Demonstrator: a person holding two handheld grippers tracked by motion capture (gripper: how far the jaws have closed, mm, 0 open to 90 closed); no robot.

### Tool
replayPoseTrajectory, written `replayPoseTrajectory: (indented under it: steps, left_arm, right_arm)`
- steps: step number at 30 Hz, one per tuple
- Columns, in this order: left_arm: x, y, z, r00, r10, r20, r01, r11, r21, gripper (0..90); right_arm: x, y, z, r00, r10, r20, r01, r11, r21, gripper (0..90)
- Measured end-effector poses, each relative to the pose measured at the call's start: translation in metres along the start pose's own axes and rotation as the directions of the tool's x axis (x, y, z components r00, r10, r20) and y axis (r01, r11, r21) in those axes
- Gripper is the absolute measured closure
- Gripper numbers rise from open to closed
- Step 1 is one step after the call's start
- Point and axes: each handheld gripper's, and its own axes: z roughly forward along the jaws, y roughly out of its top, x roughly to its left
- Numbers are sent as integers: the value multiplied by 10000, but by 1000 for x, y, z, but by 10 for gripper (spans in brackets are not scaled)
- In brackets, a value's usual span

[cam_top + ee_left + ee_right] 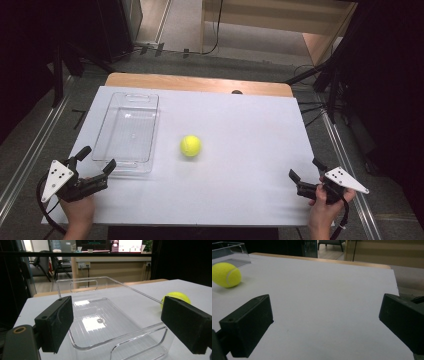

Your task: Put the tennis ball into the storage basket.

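Meanwhile, the left claw [96, 161] rested at the near left corner of the white counter [240, 195], its jaws spread wide with nothing between them. Just ahead of it lay a clear plastic tray [150, 131], whose near handle end sat almost at the jaw tips; in the left gripper view the tray [105, 322] stretched away between the two black pads. The right claw [305, 169] hovered at the near right edge of the counter, jaws likewise parted and empty. A yellow tennis ball [191, 146] sat on the counter well apart from both claws, ahead and to the right of the left one, ahead and far to the left of the right one, just beside the tray's right wall.
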Motion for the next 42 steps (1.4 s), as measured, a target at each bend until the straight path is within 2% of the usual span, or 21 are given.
replayPoseTrajectory:
  steps: [11, 15, 16, 25, 39, 42]
  left_arm:
    - [-1, 0, 0, 10000, 11, -26, -11, 10000, 5, 113]
    - [-1, 0, 0, 10000, 14, -11, -14, 10000, -11, 113]
    - [-1, 0, 0, 10000, 16, -24, -16, 10000, 4, 113]
    - [-1, 0, 0, 10000, 41, -11, -41, 10000, 10, 113]
    - [-1, 0, 0, 10000, 37, 8, -37, 10000, 36, 113]
    - [-1, 0, 0, 10000, 47, 20, -47, 10000, 30, 113]
  right_arm:
    - [10, 12, 7, 9985, -432, -343, 443, 9986, 293, 0]
    - [10, 17, 8, 9975, -267, -648, 291, 9989, 357, 0]
    - [10, 21, 10, 9962, -220, -844, 254, 9989, 391, 0]
    - [16, 35, 15, 9947, -543, -870, 605, 9957, 703, 0]
    - [21, 51, 30, 9895, -707, -1260, 831, 9919, 962, 0]
    - [23, 55, 35, 9863, -836, -1423, 980, 9904, 974, 0]
